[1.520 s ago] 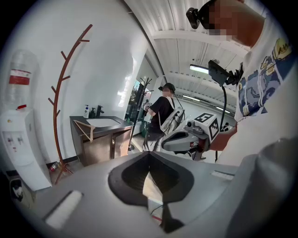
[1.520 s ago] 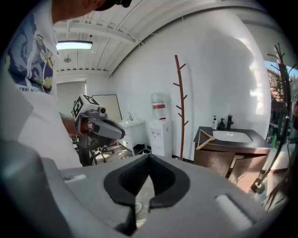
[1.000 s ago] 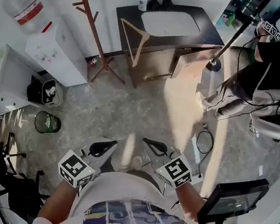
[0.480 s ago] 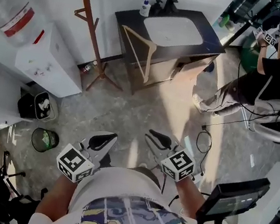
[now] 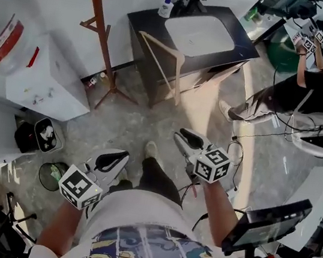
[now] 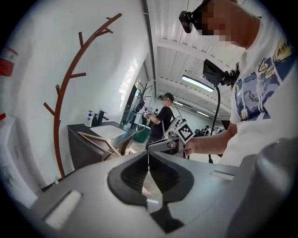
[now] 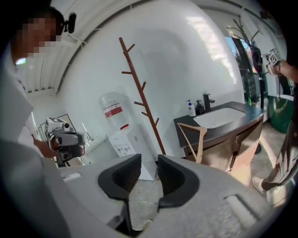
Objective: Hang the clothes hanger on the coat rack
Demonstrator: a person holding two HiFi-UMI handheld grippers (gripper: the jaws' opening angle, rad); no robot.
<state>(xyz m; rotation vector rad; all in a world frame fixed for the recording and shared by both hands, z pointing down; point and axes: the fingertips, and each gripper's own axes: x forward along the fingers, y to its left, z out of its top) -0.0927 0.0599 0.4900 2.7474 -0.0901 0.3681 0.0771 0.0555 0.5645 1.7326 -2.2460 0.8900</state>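
A pale wooden clothes hanger leans on the front left corner of the black vanity. It also shows in the left gripper view and the right gripper view. The brown wooden coat rack stands left of it against the white wall. Both grippers are held low in front of the person, well short of both. My left gripper is shut and empty. My right gripper is opening, with nothing between its jaws.
A water dispenser stands left of the rack, with a small bin and a black box on the floor beside it. A seated person and cables are at right. A monitor on a stand is near right.
The person has stepped forward, so the vanity, hanger and rack are nearer. Both grippers moved along. The right gripper's jaws have parted and it has rolled.
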